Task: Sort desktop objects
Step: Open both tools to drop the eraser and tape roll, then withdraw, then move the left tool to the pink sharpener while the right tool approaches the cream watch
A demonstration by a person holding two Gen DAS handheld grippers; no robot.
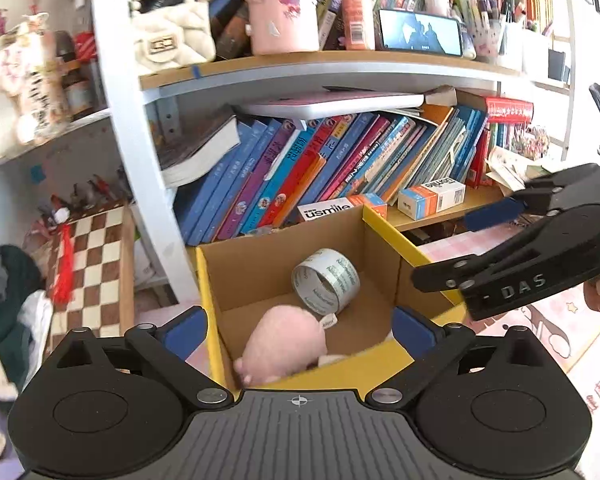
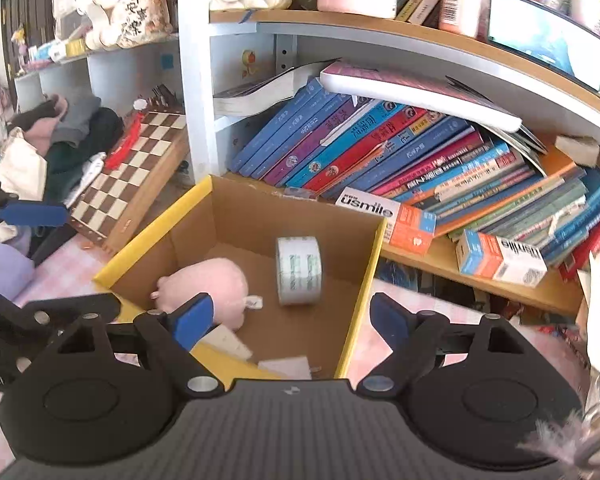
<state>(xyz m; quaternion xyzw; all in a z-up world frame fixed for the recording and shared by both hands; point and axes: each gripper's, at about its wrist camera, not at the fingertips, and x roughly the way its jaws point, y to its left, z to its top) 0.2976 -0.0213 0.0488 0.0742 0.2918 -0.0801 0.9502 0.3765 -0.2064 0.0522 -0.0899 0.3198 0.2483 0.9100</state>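
Observation:
An open cardboard box (image 1: 384, 364) with yellow-edged flaps stands in front of the bookshelf; it also shows in the right wrist view (image 2: 364, 272). Inside lie a pink plush toy (image 1: 286, 346) (image 2: 210, 284), a roll of clear tape (image 1: 327, 282) (image 2: 299, 270) standing on edge, and some white paper pieces (image 2: 286, 366). My left gripper (image 1: 300, 330) is open and empty over the box's near edge, above the plush. My right gripper (image 2: 290, 320) is open and empty above the box; it shows at the right of the left wrist view (image 1: 500, 248).
A bookshelf with leaning books (image 1: 340, 160) stands behind the box. Small usmile cartons (image 2: 500, 260) lie on its lower shelf. A chessboard (image 2: 136, 172) and a pile of clothes (image 2: 64, 132) are at the left. The desk has a pink checked cover (image 2: 64, 272).

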